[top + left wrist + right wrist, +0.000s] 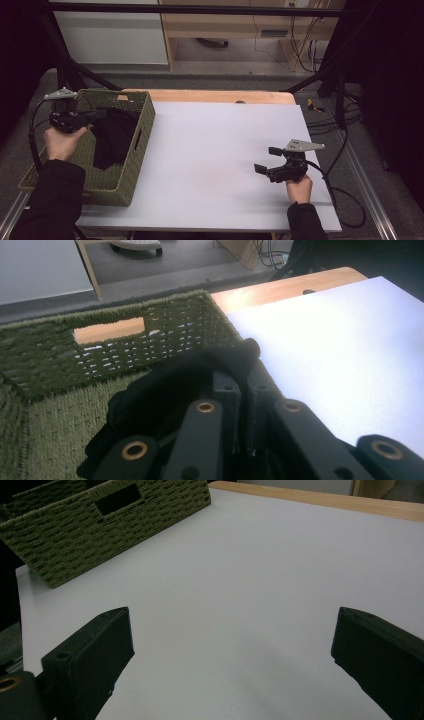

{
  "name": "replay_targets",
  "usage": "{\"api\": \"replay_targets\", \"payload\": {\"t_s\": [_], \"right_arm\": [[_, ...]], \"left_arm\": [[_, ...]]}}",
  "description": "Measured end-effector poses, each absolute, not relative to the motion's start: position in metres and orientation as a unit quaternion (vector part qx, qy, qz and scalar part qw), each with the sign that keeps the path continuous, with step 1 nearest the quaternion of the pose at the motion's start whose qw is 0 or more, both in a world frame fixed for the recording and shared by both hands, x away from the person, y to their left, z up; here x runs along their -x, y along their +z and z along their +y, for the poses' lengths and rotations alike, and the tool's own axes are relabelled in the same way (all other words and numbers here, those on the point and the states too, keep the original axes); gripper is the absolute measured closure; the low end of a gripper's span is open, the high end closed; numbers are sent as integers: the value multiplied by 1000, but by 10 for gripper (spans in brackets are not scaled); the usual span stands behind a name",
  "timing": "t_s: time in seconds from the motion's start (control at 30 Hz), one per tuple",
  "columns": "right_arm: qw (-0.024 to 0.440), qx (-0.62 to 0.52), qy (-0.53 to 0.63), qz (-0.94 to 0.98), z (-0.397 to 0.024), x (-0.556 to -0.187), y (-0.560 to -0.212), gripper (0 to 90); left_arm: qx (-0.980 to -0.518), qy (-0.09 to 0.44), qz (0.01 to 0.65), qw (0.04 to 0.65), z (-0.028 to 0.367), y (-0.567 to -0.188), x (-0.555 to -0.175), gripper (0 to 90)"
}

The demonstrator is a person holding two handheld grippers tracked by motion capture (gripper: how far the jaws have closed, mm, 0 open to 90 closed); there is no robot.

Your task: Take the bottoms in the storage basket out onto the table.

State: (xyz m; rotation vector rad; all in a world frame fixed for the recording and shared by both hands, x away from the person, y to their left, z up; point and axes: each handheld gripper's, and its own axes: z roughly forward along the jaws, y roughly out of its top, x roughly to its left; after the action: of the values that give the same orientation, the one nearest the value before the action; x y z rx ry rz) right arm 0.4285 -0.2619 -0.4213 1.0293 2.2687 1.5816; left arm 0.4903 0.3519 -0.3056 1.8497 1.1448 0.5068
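Here, black cloth (165,390) seemingly pinched in left gripper (243,390) fingers, over green basket (60,360); right gripper (232,655) fingers wide

Left gripper (97,114) clamped, right gripper (267,159) agape.

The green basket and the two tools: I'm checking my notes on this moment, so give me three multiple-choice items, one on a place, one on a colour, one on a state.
1. Where on the table does the woven basket stand?
A. at its left end
B. at its right end
C. in the middle

2. What colour is the cloth in the basket?
A. white
B. black
C. red

3. How do the jaws of the right tool stand?
A. shut on the cloth
B. shut on nothing
C. wide apart, with nothing between them

Key: 1 A, the high view shows it by the left tool. 2 B, the cloth is black against the green weave. 3 C, the right gripper view shows bare white table between the jaws.
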Motion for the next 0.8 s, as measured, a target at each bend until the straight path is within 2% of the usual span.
{"api": "replay_targets", "payload": {"t_s": [0.8], "right_arm": [[95, -347, 533, 766, -262, -428, -421, 39]], "left_arm": [[-749, 223, 425, 456, 357, -267, -466, 863]]}}
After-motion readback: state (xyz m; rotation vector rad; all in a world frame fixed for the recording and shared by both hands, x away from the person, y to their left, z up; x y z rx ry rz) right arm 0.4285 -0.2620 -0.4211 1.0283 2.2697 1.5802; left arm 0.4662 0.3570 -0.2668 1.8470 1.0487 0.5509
